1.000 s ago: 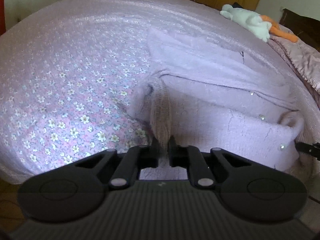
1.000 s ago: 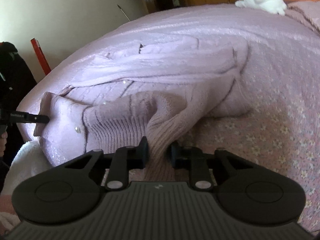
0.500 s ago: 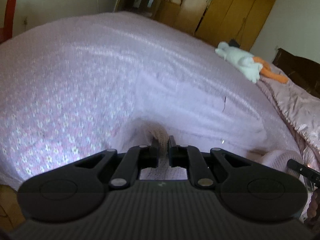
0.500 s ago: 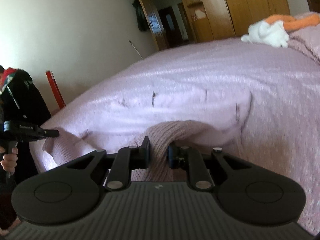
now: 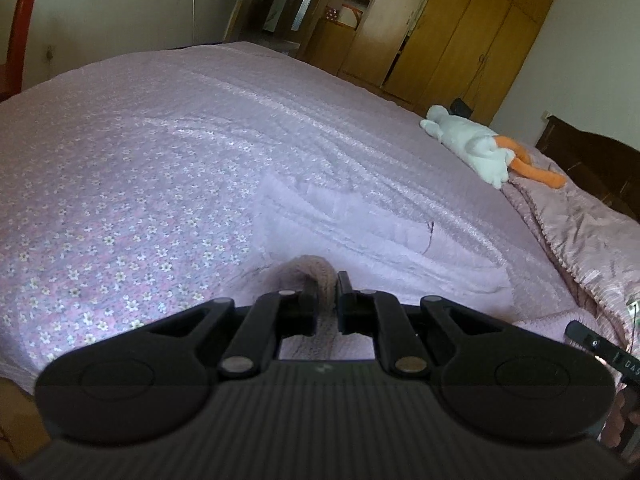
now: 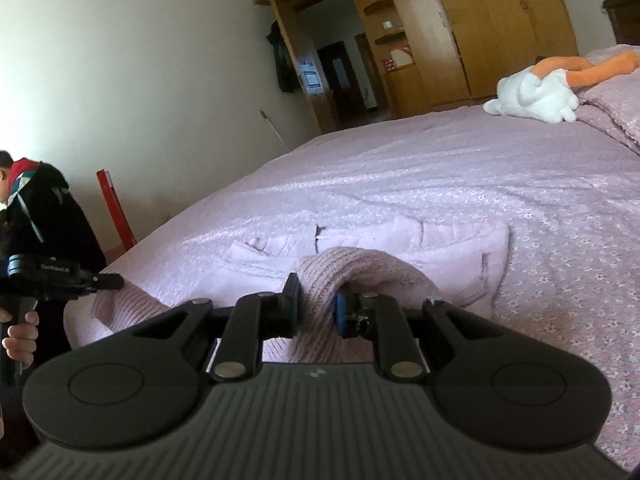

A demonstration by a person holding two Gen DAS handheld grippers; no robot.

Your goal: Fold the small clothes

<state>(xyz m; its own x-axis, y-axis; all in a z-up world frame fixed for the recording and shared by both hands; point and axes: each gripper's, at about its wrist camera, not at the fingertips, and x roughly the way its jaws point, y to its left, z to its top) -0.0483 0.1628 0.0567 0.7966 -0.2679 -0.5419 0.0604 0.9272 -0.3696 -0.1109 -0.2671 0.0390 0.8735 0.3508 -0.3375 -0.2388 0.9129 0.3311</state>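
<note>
- The left gripper (image 5: 325, 298) is clamped on a ribbed fold of the lilac knitted cardigan (image 5: 360, 236), the knit bunched up between its two black fingers.
- The right gripper (image 6: 318, 304) is likewise closed on a thick roll of the same cardigan (image 6: 372, 256); the wool arches up and over between the blue-padded fingers.
- The rest of the cardigan lies spread on the bed, just beyond both grippers, pale against the bedspread and creased in long folds.
- The bedspread (image 5: 140, 184) is pink-lilac with a print of small white flowers; it covers the whole bed.
- In the right wrist view the other gripper's black nose (image 6: 80, 282) touches the cardigan's near-left edge, and a hand (image 6: 20, 338) grips its handle below.
- Behind that hand stands the person in a dark jacket (image 6: 48, 216) with red at the collar.
- In the left wrist view the tip of the other gripper (image 5: 600, 350) shows at the right edge, beside the cardigan's hem.
- A white plush toy (image 5: 472, 146) with orange legs lies far up the bed, well apart from the cardigan, next to a crumpled pink quilt (image 5: 580, 232).
- Wooden wardrobes (image 5: 472, 28) stand along the far wall, beside an open doorway.
- A red post (image 6: 114, 210) leans by the wall at the bed's far-left corner.
</note>
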